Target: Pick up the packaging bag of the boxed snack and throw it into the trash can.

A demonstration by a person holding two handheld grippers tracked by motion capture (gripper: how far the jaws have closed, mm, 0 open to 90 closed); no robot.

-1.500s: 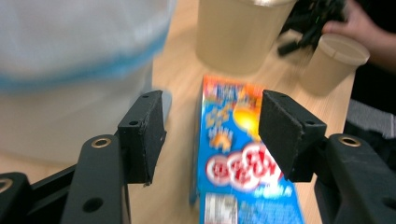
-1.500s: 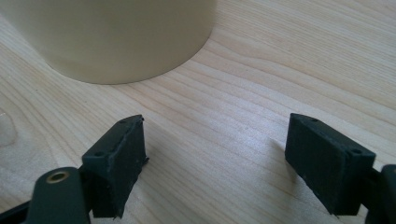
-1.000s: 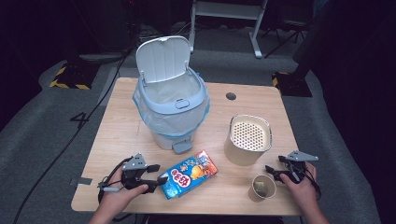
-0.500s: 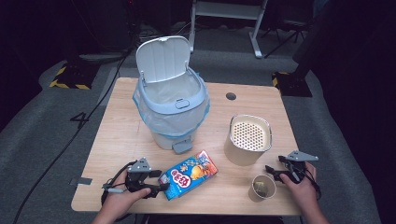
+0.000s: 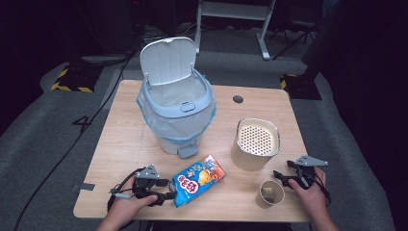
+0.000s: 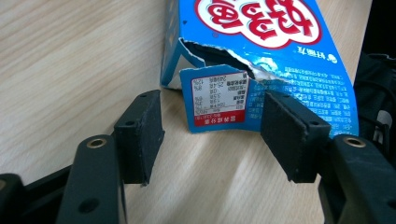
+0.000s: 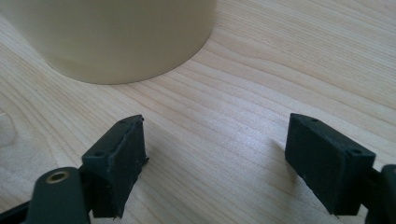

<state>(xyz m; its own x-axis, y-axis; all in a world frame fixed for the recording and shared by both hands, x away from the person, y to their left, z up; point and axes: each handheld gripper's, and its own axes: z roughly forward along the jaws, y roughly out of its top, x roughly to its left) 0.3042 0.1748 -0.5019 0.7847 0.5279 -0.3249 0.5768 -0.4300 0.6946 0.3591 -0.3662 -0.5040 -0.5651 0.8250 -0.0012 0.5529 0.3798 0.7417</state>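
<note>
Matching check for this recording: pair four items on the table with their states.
1. pedal bin
2. blue carton
3. paper cup
4. cream canister

a. torn open at one end, lying flat
b. lid flipped up, liner inside
c. perforated top, standing upright
d. tea bag inside, near the right gripper

Pairs: 1-b, 2-a, 3-d, 4-c

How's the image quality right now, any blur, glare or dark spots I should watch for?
High view: the table is evenly lit, the floor around it falls dark, and the frame is soft overall. Left gripper view: the blue carton is sharp enough to show its print, while the near fingers blur slightly. Right gripper view: soft shadows under the fingers, and the beige container is out of focus.
</note>
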